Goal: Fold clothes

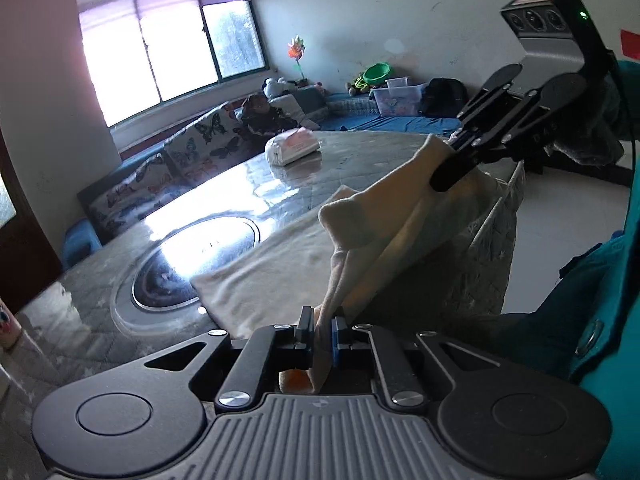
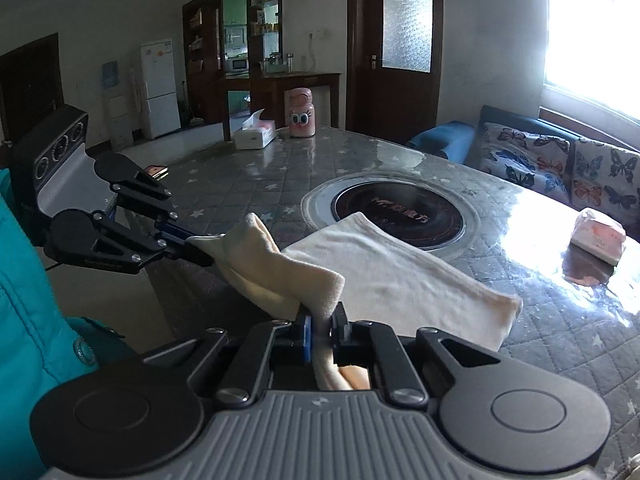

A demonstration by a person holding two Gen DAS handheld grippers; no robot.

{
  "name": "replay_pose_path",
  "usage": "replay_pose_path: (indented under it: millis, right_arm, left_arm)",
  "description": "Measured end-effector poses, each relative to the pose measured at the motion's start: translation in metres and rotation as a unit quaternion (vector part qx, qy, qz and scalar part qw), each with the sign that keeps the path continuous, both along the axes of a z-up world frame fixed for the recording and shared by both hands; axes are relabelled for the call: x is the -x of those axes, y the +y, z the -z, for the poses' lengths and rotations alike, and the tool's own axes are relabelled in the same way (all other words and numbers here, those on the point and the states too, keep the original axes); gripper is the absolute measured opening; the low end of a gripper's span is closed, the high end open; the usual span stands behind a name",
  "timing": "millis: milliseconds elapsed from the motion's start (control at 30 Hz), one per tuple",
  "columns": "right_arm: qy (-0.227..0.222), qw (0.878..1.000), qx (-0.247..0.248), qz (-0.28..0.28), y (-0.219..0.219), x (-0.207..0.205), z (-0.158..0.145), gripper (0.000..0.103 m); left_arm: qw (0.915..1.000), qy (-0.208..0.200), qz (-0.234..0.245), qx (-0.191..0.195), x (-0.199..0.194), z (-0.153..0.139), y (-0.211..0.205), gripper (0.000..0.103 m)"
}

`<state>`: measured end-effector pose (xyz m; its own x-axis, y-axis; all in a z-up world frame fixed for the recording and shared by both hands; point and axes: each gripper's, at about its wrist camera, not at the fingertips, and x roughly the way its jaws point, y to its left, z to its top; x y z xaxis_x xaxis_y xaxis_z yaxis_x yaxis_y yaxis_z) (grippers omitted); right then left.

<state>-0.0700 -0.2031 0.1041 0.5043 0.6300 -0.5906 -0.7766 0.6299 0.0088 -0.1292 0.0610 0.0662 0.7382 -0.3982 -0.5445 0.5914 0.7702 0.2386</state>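
A cream garment (image 1: 280, 264) lies partly on the grey table (image 1: 100, 320), its near edge lifted off the table's edge. My left gripper (image 1: 321, 334) is shut on one corner of that edge. My right gripper (image 1: 444, 176) is shut on the other corner, up and to the right. In the right wrist view the garment (image 2: 400, 276) lies flat beside the round cooktop (image 2: 400, 212); my right gripper (image 2: 322, 332) pinches its near corner and my left gripper (image 2: 196, 250) holds the other corner at left. The lifted edge sags between them.
A wrapped tissue pack (image 1: 292, 146) lies on the far table, also in the right wrist view (image 2: 598, 236). A tissue box (image 2: 255, 132) and pink bottle (image 2: 301, 113) stand at the far end. A butterfly-print sofa (image 2: 560, 164) runs along the window side. My teal sleeve (image 2: 28, 304) is close.
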Motion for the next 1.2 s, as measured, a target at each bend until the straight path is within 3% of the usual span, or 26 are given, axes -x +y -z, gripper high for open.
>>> replay_pose_path:
  millis: [200,433,567,733,800,833,867,1033,1200]
  right_arm:
    - [-0.011,1.0,-0.003,0.024,0.003,-0.042,-0.003,0.008]
    - [-0.015,0.999,0.009,0.047,0.019,-0.12,0.006,0.008]
    - [0.004,0.997,0.022,0.075,0.031,-0.169,0.031,0.008]
    - [0.03,0.991,0.044,0.126,0.043,-0.208,0.077,0.013]
    - [0.033,0.988,0.043,0.145,0.042,-0.21,0.088,0.016]
    - [0.031,0.987,0.038,0.154,0.04,-0.21,0.092,0.026]
    - [0.03,0.986,0.033,0.164,0.038,-0.21,0.095,0.028]
    - [0.02,0.98,0.004,0.2,0.019,-0.201,0.089,0.027]
    - [0.003,0.982,-0.009,0.187,0.014,-0.183,0.071,0.027]
  left_arm:
    - [0.9996,-0.027,-0.009,-0.002,-0.045,-0.006,-0.002,0.009]
    - [0.999,-0.022,-0.037,-0.007,-0.139,0.008,-0.001,0.009]
    - [0.998,0.001,-0.062,-0.013,-0.194,0.031,-0.004,0.009]
    - [0.9937,0.031,-0.104,-0.024,-0.231,0.066,-0.009,0.013]
    - [0.9917,0.033,-0.122,-0.025,-0.236,0.072,-0.01,0.017]
    - [0.9909,0.03,-0.128,-0.028,-0.237,0.074,-0.011,0.019]
    - [0.9902,0.03,-0.134,-0.026,-0.238,0.073,-0.01,0.022]
    - [0.9863,0.029,-0.161,-0.02,-0.245,0.069,-0.005,0.027]
    - [0.9799,0.028,-0.197,0.001,-0.249,0.058,0.0,0.027]
